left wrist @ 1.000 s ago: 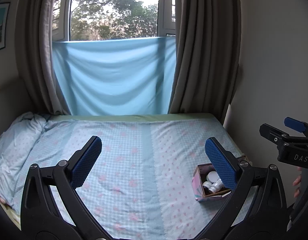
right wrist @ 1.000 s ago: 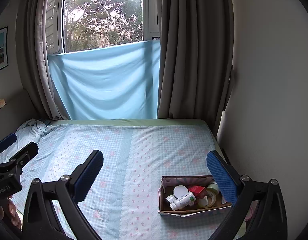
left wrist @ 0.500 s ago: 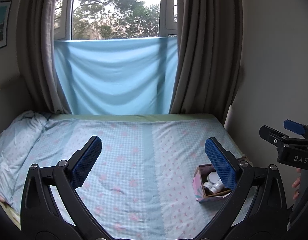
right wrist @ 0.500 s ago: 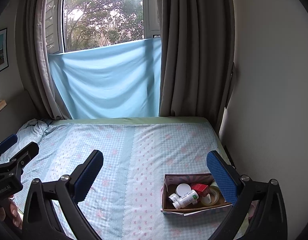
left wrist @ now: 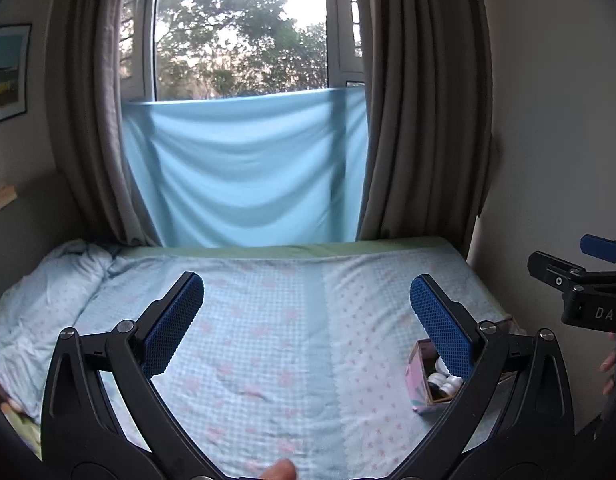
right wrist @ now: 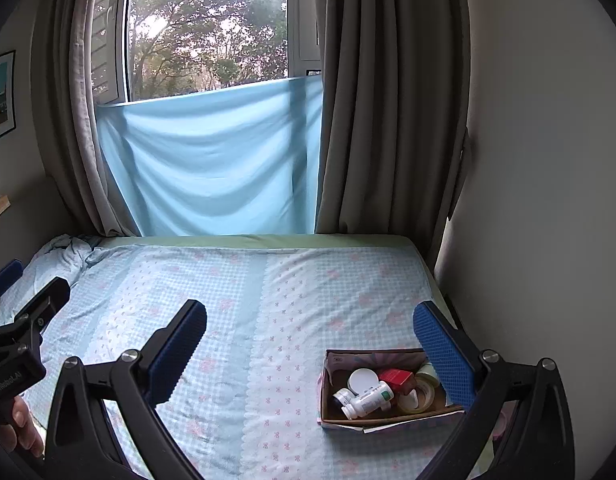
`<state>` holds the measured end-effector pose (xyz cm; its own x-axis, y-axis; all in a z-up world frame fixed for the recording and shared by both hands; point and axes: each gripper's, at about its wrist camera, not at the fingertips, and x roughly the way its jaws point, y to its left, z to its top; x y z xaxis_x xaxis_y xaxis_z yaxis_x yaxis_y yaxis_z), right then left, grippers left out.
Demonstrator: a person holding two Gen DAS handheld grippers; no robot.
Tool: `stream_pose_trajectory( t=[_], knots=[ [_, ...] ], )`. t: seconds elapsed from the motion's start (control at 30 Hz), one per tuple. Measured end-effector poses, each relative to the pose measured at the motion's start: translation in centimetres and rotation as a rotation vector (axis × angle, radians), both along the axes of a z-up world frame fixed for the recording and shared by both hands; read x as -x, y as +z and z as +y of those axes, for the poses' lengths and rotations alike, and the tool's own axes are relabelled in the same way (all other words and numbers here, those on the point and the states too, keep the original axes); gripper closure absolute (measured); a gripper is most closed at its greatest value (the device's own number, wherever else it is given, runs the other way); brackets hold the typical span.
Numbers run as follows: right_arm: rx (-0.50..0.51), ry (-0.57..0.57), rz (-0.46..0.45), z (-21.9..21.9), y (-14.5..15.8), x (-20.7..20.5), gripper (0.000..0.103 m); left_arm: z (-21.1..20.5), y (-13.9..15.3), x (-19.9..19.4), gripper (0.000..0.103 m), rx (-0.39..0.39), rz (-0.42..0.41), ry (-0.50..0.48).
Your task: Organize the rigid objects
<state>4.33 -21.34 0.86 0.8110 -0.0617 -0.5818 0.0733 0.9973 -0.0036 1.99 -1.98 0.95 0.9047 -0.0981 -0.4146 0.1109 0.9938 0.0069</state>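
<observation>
Hovering over the bed [right wrist: 244, 300], both grippers' fingers [left wrist: 172, 324] [right wrist: 443, 352] spread, gripping nothing.

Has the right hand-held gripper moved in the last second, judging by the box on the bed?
Yes. In the right wrist view the box drifted rightward and the window dropped, so the open right hand-held gripper panned left and tilted upward.

A bed [right wrist: 244, 320] with a light blue checked sheet with pink flowers fills the room, and a crumpled blanket [left wrist: 40, 292] lies at its far left corner. Behind it a blue cloth [right wrist: 212, 160] hangs over the window [right wrist: 208, 28] between grey curtains [right wrist: 387, 120], and a picture [left wrist: 6, 72] hangs on the left wall.
</observation>
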Motion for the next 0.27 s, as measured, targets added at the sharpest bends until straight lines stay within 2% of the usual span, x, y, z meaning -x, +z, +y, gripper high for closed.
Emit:
stream_pose_trajectory(
  t=[0.27],
  knots=[
    [0.007, 0.005, 0.014, 0.14, -0.13, -0.45, 0.000, -0.04, -0.17, -0.04, 0.000, 0.017, -0.028, -0.037]
  ],
)
